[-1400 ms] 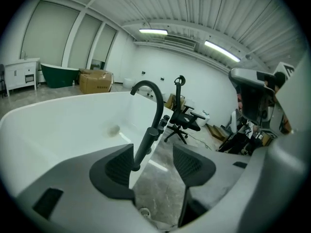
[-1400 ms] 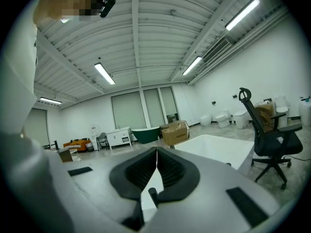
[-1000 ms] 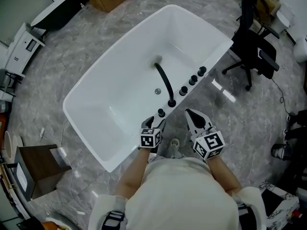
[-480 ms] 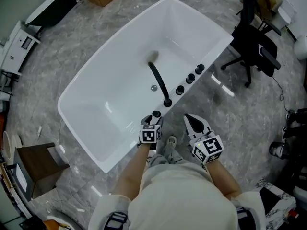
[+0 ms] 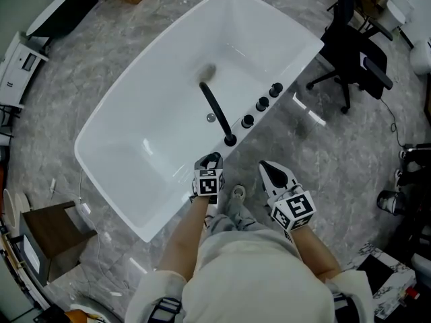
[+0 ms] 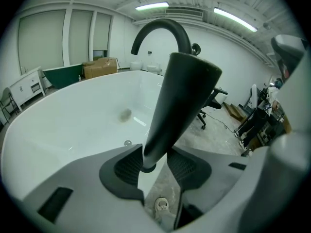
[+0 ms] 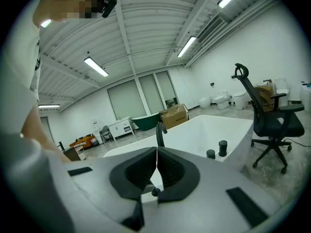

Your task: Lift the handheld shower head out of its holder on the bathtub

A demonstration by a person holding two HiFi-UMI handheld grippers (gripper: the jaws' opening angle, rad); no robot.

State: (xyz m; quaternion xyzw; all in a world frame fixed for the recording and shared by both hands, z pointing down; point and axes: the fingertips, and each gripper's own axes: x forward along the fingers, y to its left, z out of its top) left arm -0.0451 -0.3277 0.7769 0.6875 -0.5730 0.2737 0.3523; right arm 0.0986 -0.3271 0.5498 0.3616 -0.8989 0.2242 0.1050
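Head view, bathtub (white), shower head seated on its rim

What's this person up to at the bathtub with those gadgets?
A person stands at a white bathtub with a gripper in each hand. The left gripper has just been closing its jaws on the black handheld shower head, which is not yet lifted from its holder on the rim. The right gripper is shut and empty.
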